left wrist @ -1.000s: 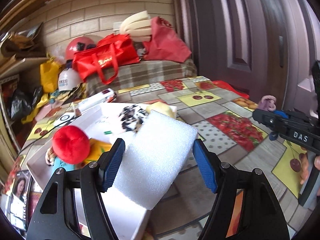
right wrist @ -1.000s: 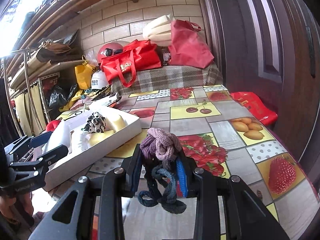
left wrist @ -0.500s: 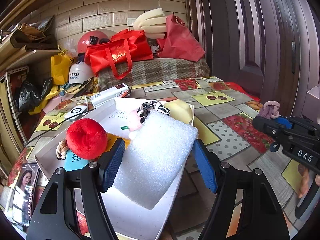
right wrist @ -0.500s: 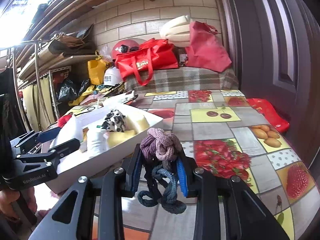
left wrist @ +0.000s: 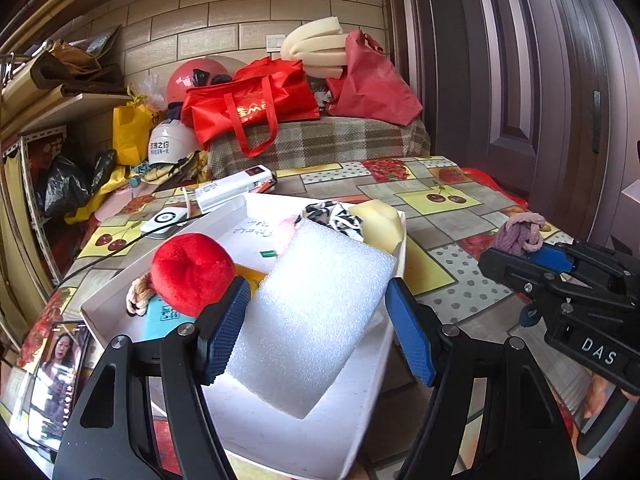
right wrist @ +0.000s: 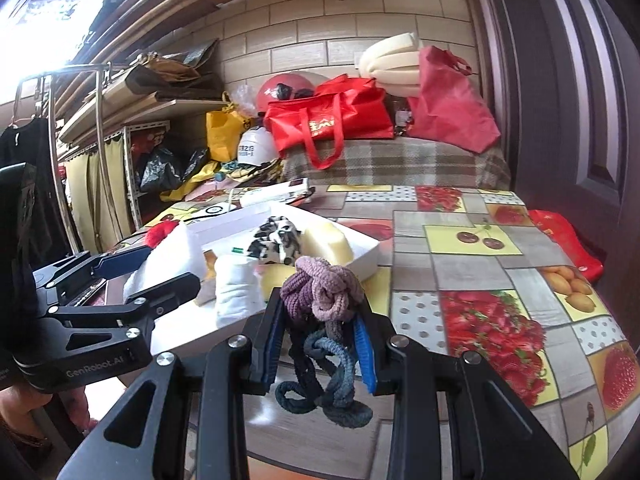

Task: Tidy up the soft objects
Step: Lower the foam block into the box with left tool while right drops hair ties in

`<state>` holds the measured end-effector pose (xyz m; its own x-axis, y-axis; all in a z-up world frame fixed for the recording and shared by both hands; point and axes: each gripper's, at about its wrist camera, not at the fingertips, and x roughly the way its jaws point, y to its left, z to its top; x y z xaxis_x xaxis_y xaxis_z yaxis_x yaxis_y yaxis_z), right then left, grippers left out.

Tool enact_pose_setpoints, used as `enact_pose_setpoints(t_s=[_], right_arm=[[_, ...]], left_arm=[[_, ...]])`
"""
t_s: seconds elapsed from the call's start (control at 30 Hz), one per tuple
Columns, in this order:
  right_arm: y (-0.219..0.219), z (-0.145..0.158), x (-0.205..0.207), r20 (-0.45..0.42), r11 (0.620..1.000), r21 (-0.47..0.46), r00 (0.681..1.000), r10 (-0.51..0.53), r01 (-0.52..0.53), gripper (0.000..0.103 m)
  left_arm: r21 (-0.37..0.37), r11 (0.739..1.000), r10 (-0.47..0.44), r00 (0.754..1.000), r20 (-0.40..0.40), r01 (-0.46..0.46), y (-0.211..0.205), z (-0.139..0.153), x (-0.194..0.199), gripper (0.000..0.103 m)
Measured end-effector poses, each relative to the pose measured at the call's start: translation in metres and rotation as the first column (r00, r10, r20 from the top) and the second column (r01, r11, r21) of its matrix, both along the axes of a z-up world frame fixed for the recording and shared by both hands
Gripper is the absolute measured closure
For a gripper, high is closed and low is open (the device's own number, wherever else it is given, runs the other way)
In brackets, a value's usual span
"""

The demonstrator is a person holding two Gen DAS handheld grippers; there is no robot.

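My left gripper (left wrist: 316,320) is shut on a white foam block (left wrist: 316,312) and holds it over the near end of a white tray (left wrist: 288,436). The tray holds a red plush ball (left wrist: 192,272), a black-and-white soft toy (left wrist: 336,216) and a pale yellow sponge (left wrist: 380,220). My right gripper (right wrist: 320,344) is shut on a bundle of purple, pink and dark blue knotted rope rings (right wrist: 324,312), held above the table right of the tray (right wrist: 360,260). The right gripper also shows in the left wrist view (left wrist: 532,256), and the left gripper in the right wrist view (right wrist: 120,276).
A fruit-patterned tablecloth (right wrist: 500,280) covers the table. A phone (left wrist: 56,376) lies at the tray's left. A white box (left wrist: 236,188) and a round white device (left wrist: 164,218) lie behind the tray. Red bags (left wrist: 252,108) and helmets sit on a plaid-covered bench. A dark door (left wrist: 520,80) stands right.
My left gripper has carried the foam block left, over the tray's near end. My right gripper has moved toward the tray with the rope bundle still held.
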<state>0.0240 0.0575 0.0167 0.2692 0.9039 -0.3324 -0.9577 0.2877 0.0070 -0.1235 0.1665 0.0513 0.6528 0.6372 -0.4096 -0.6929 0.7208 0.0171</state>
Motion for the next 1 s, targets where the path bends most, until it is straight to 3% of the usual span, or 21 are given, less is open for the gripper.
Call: enact_pose_setpoints(t_s=[0.63, 1.0], right_arm=[[0.039, 0.001, -0.028, -0.019, 0.996, 0.006, 0.996, 0.092, -0.092, 0.071], [0.076, -0.006, -0.042, -0.072, 0.979, -0.061, 0.979, 0.191, -0.196, 0.071]], left_arm=[[-0.018, 0.993, 0.119, 0.992, 0.047, -0.118, 0.033, 0.003, -0.030, 0.032], [-0.092, 0.980, 0.176, 0.984, -0.013, -0.177, 0.065, -0.008, -0.030, 0.032]])
